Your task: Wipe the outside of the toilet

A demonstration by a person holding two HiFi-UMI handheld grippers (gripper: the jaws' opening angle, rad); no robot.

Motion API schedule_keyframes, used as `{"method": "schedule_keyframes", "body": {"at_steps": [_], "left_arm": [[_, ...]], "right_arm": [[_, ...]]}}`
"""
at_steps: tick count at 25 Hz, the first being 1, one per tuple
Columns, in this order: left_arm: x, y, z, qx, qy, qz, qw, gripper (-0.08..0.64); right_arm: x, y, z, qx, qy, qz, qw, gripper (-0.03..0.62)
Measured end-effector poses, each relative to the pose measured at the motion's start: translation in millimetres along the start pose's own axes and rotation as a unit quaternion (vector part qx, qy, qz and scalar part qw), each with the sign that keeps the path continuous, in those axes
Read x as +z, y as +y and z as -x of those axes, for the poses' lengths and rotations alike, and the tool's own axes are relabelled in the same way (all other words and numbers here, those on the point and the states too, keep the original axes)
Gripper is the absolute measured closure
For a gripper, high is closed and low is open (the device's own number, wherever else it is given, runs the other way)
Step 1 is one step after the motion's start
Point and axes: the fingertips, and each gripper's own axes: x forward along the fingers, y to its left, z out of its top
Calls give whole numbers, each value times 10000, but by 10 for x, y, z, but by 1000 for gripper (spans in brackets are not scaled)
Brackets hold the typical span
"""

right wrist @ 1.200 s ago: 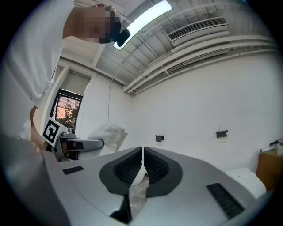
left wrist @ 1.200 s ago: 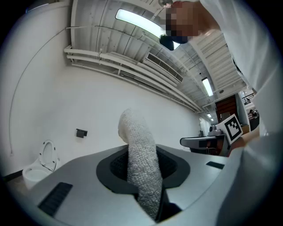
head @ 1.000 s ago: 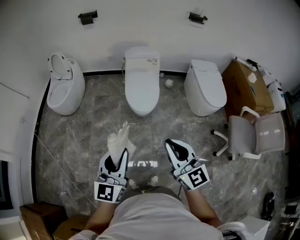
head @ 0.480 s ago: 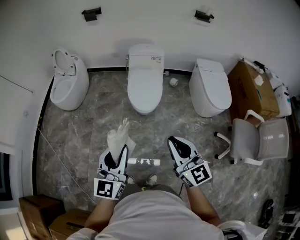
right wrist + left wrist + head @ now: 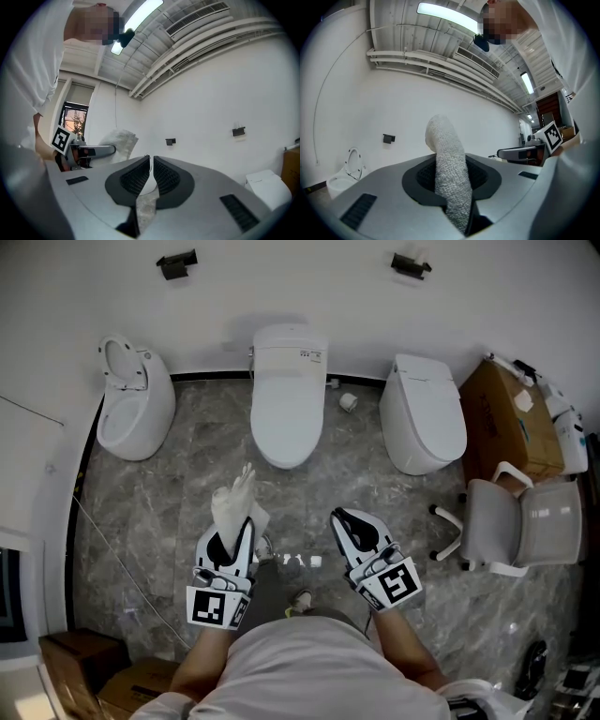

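Progress nil, wiping not started. Left gripper pinches white terry cloth, cloth sticking up. Right gripper jaws pressed together, empty. White ceramic middle toilet at wall, well apart from cloth. Whole exterior left.

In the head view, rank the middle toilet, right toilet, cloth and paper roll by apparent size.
Largest: middle toilet and right toilet, about alike, so unranked.
Next: cloth, though nearer the camera.
Smallest: paper roll.

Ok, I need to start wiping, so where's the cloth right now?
In the head view the white cloth sticks up from the left gripper at lower left, short of the middle toilet.
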Motion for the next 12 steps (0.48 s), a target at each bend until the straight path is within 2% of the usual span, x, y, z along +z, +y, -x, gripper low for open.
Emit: {"method": "schedule_keyframes", "body": {"at_steps": [7, 12], "left_arm": [[-306, 528, -847, -234, 120, 206, 9994, 448], [-336, 1205, -1672, -270, 106, 387, 9988, 448]], "right_arm": [[-236, -469, -687, -180, 279, -108, 9994, 545], [-247, -962, -1598, -239, 481, -341, 9980, 545]]}}
